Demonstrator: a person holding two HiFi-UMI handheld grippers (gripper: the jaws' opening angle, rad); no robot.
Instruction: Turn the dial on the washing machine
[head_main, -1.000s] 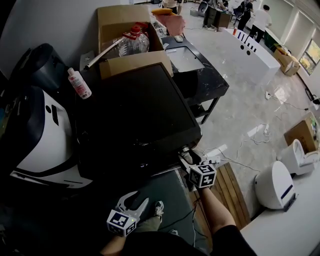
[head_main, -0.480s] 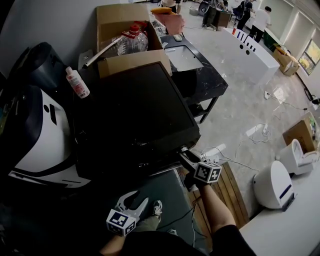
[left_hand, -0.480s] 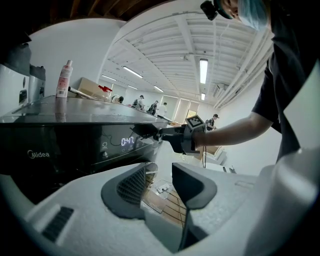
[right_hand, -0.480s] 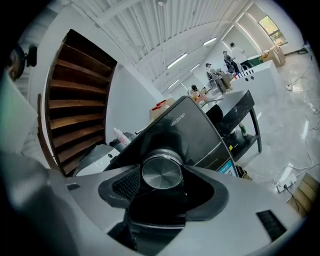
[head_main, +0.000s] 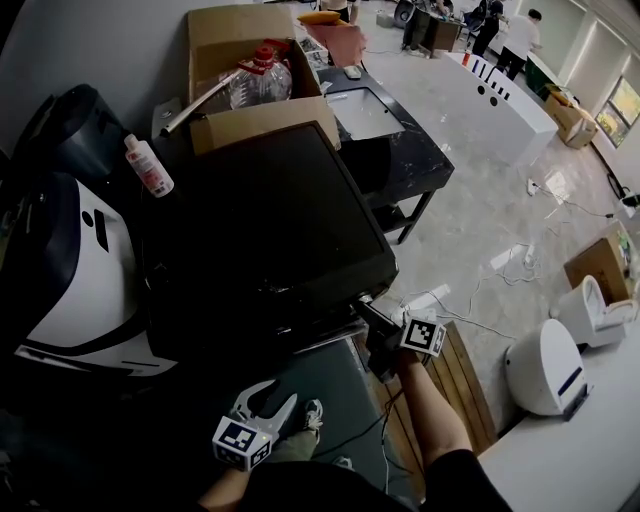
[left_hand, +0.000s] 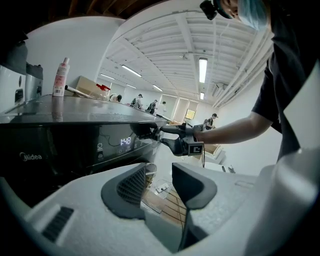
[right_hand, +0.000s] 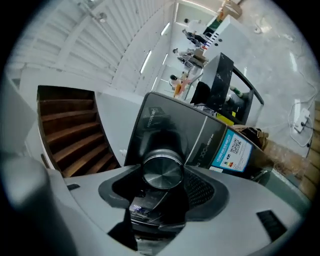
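While the far left of the head view is mostly a white and black appliance (head_main: 85, 290), the big thing in the middle is the black washing machine (head_main: 260, 220). A small white bottle (head_main: 148, 166) stands upright near the back left of its top. Behind it there's an open cardboard box (head_main: 235, 35) with a clear jug (head_main: 258, 82) with a red cap inside.

Down in front of the machine, the left gripper (head_main: 262, 405) hangs low over the floor near a shoe (head_main: 316, 415). Its jaws are apart and there's nothing between them; its own view just looks past them at the floor. That same view shows lit digits on the machine's front panel (left_hand: 125, 141).

Moving right, the right gripper (head_main: 368, 312) is up against the front right corner of the machine. Its marker cube is tilted over to one side. In the right gripper view the round metal dial (right_hand: 162, 172) sits right between the two pads with both of them against its rim, so it's clamped on the dial. The dial is at the right end of the front panel, next to a blue sticker (right_hand: 231, 149) on the side of the machine.

Further right there's a wooden pallet (head_main: 455, 385) on the floor, a dark table (head_main: 405, 150), loose cables (head_main: 515, 265) and a couple of white rounded units (head_main: 545, 370).
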